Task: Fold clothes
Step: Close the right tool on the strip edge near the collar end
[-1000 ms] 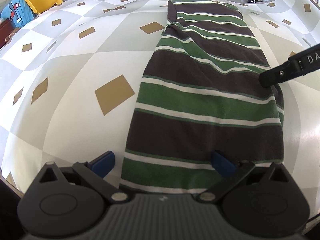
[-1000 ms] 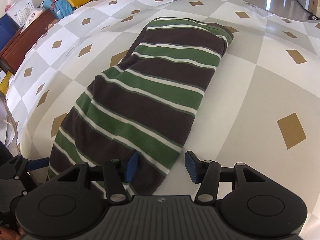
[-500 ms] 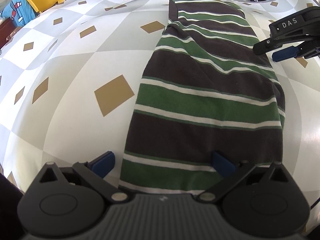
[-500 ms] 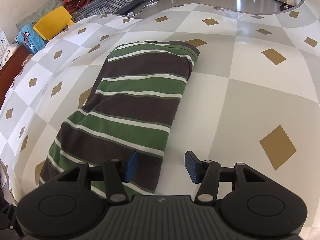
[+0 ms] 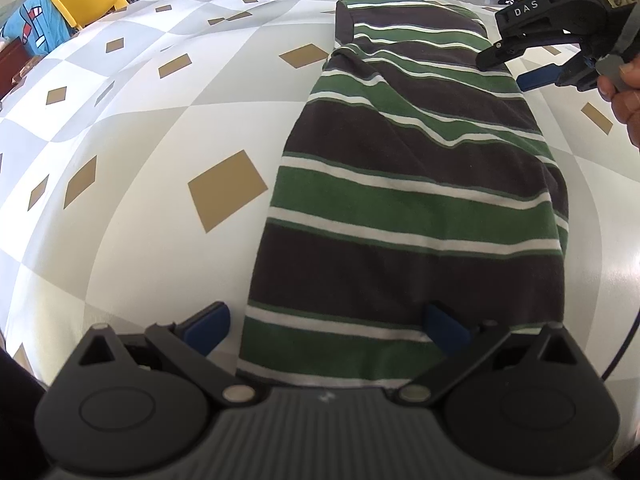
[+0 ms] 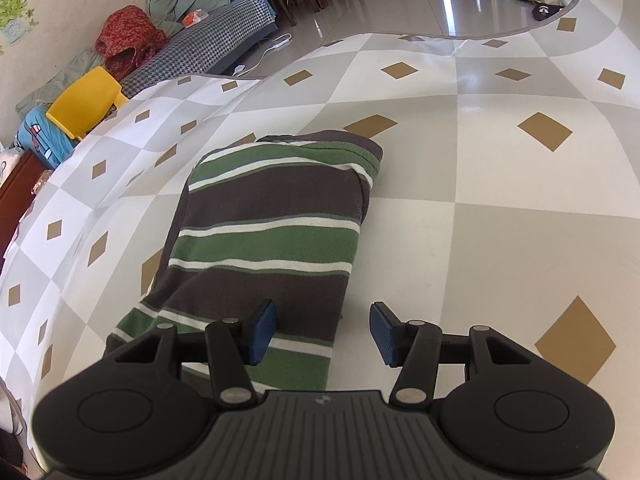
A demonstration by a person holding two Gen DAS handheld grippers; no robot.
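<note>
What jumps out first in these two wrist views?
The green, brown and white striped garment, folded into a long strip, lies along the diamond-patterned tablecloth. The left gripper hangs open at its near end; the right gripper hangs open over its right edge further along. A yellow chair stands out behind.

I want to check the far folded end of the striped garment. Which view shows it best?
The right wrist view: the striped garment ends in clear sight there. In the left wrist view that end lies distant, with the right gripper hanging over its right side.
</note>
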